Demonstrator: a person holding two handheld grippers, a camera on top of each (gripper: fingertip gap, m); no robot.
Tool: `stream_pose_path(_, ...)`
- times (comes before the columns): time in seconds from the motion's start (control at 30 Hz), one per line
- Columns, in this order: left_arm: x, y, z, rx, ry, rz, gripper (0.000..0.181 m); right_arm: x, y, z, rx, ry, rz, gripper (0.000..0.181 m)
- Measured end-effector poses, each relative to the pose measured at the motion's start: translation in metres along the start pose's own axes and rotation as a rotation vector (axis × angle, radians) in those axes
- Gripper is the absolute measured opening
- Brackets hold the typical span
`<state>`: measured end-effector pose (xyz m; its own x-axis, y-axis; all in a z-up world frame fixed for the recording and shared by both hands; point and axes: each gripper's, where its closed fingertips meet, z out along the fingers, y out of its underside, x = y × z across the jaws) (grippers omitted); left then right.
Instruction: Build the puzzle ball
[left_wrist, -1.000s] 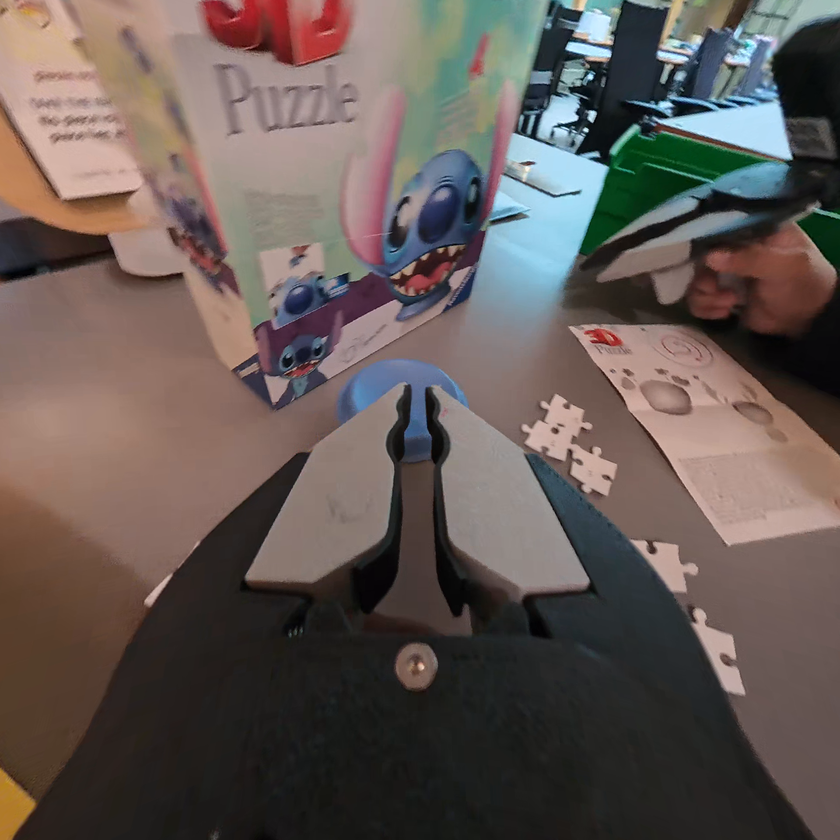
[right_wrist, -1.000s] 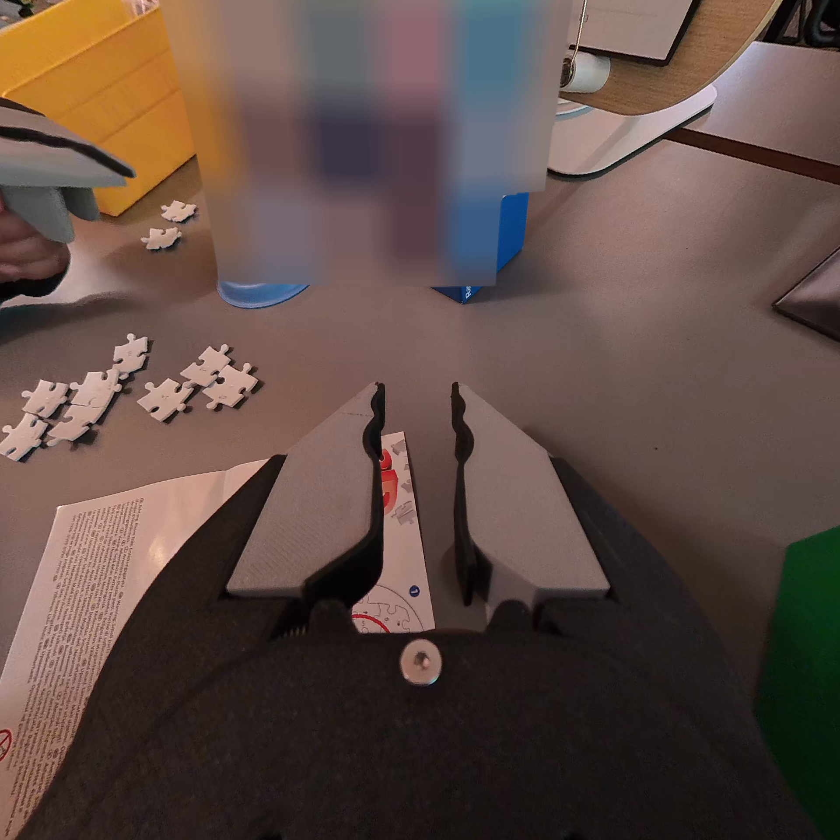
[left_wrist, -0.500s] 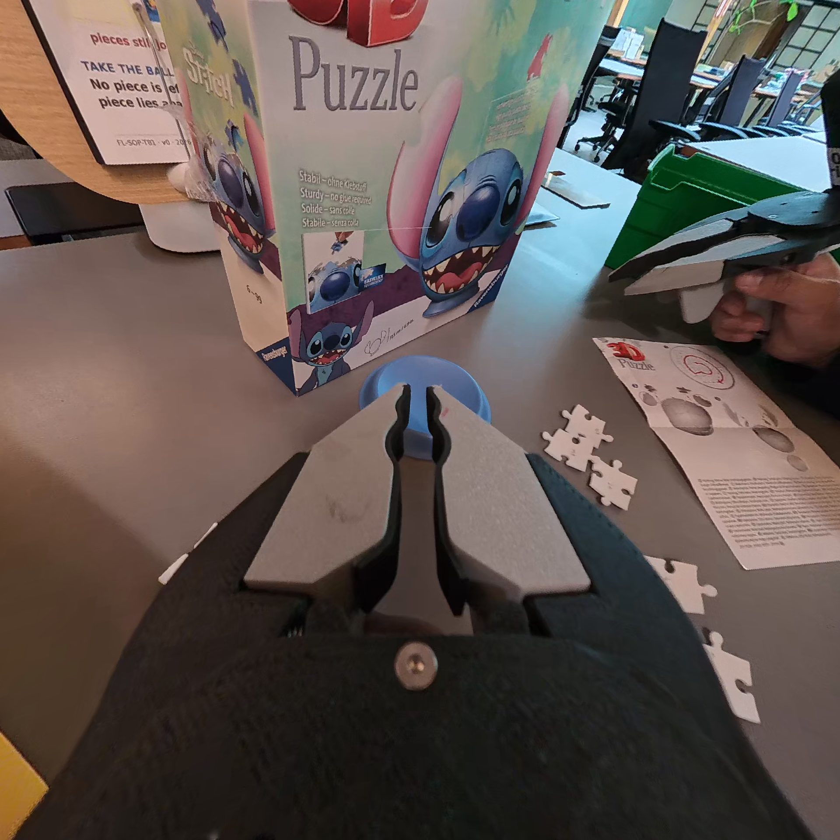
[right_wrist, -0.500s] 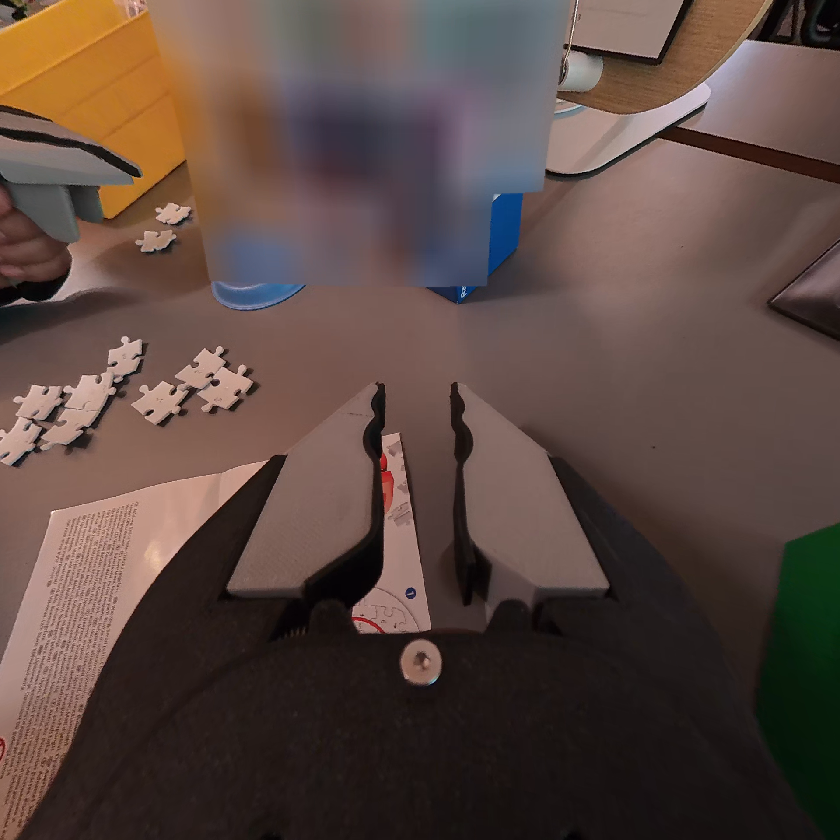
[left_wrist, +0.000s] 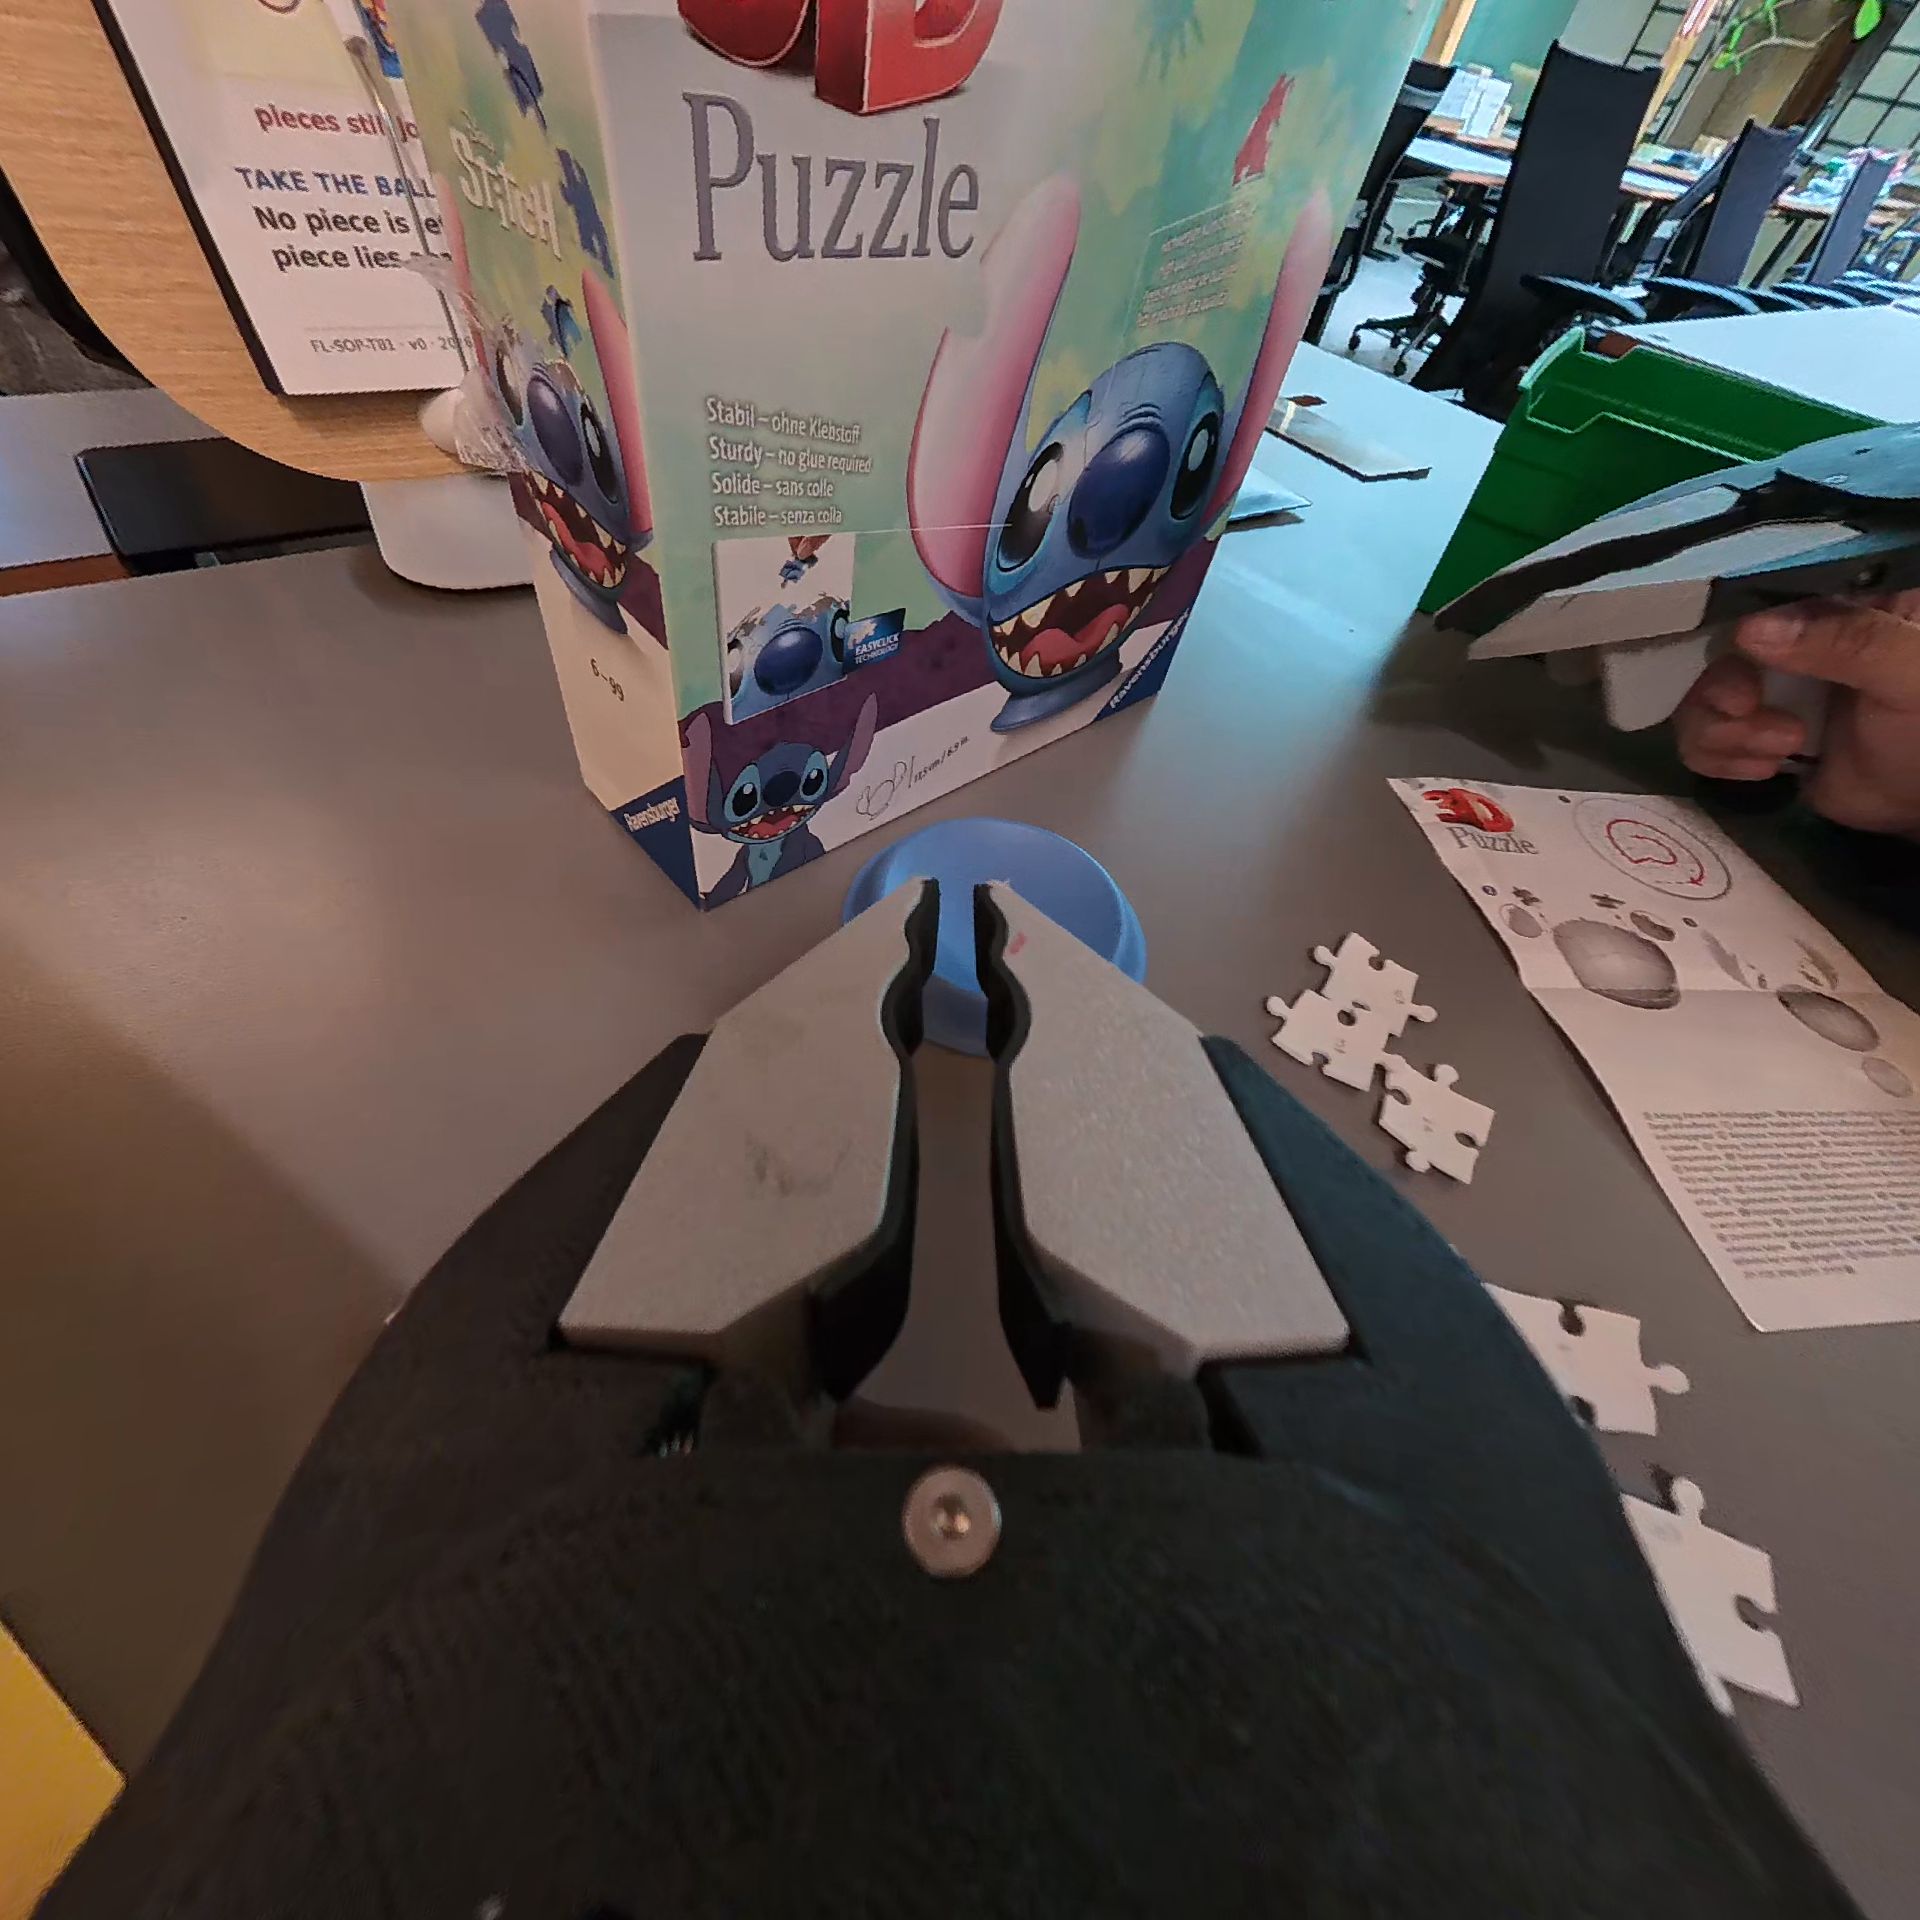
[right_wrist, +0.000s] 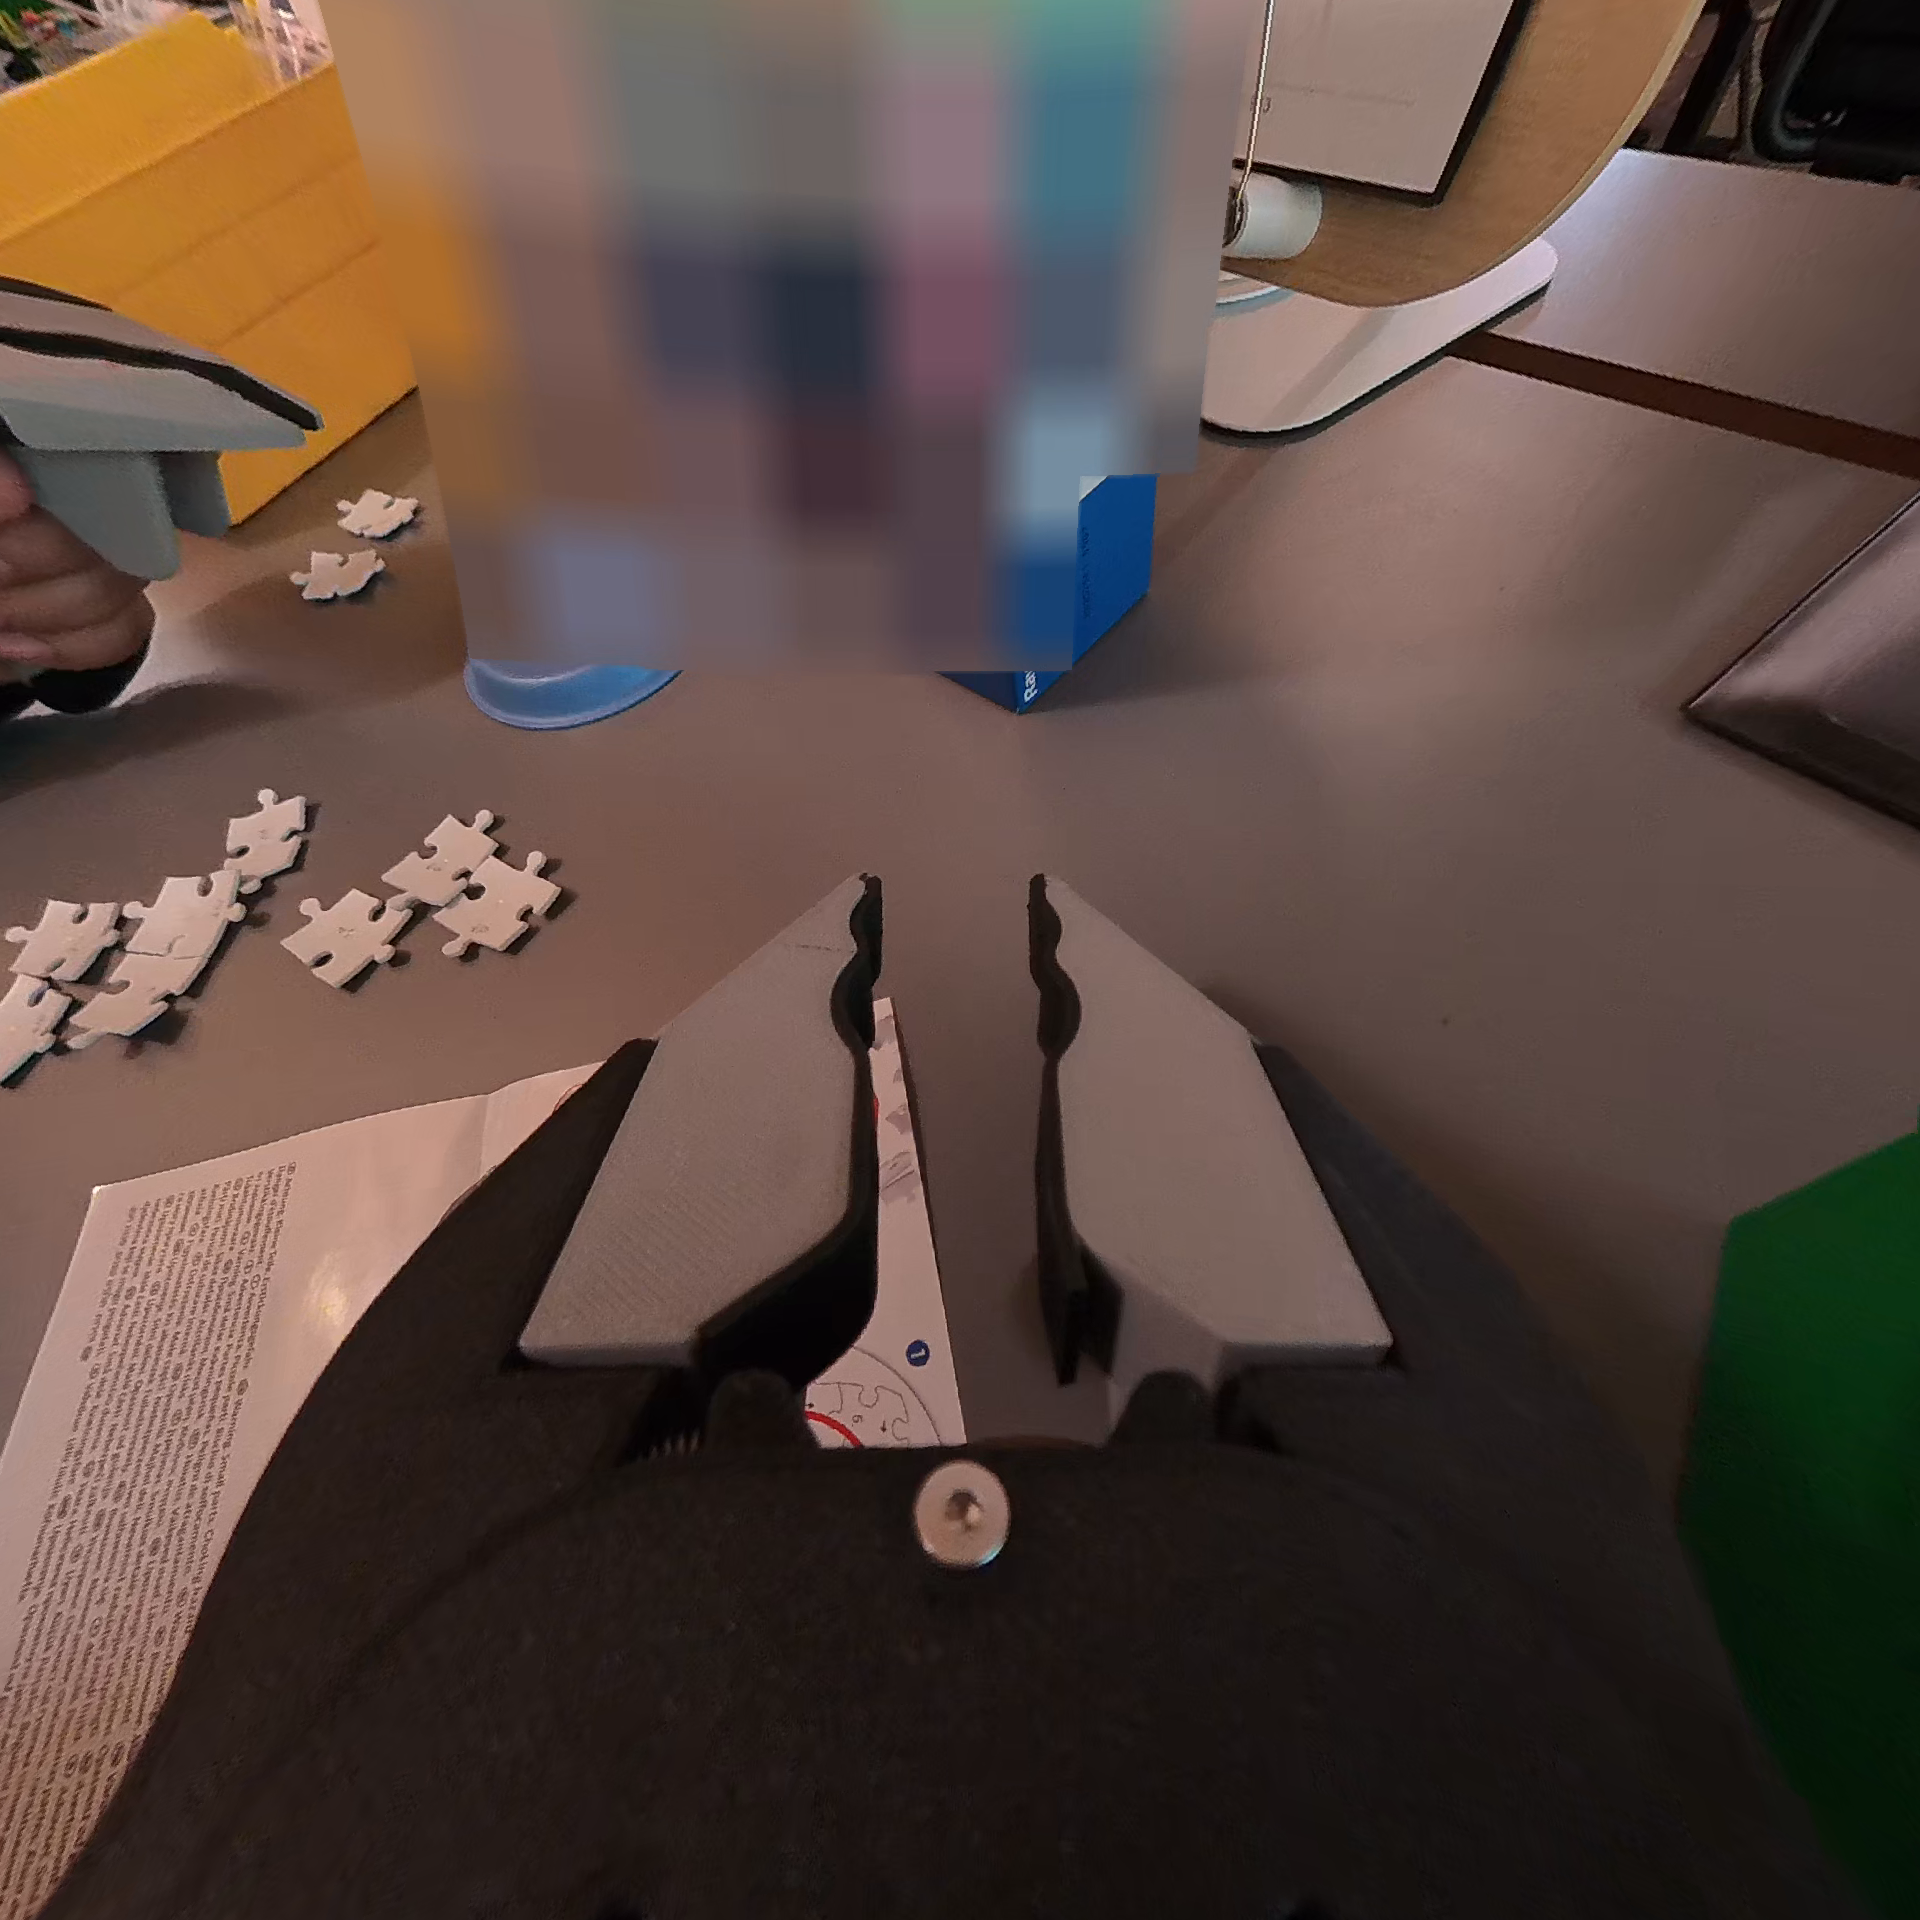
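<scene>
A mosaic patch hides most of the puzzle box (right_wrist: 1112, 561) in the right wrist view.

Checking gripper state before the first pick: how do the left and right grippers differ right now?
The left gripper has only a narrow slit between its fingers; the right gripper has a clearly wider gap. The left one points at the blue stand in front of the puzzle box; the right one is above the edge of the instruction sheet, aimed at bare table. Both are empty, with no puzzle piece held.
</scene>
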<state>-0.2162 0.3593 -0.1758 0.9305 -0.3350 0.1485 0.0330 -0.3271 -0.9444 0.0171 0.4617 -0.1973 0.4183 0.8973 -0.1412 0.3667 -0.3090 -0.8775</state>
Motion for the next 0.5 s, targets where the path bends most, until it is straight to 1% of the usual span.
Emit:
stream_pose_path(0.17, -0.005, 0.0, 0.001, 0.007, -0.045, 0.032, 0.004, 0.0, -0.002, -0.001, 0.012, 0.002, 0.0, 0.025)
stream_pose_path(0.33, -0.004, -0.002, 0.006, 0.024, -0.055, 0.059, 0.004, -0.001, -0.002, 0.0, 0.01, 0.008, -0.017, 0.025)
stream_pose_path(0.43, 0.001, -0.011, 0.011, 0.078, -0.023, 0.116, 0.003, 0.0, -0.002, -0.001, 0.017, 0.013, -0.017, 0.024)
stream_pose_path(0.5, 0.005, -0.01, 0.017, 0.058, 0.015, 0.132, 0.005, 0.002, -0.002, 0.0, 0.022, 0.016, -0.015, 0.024)
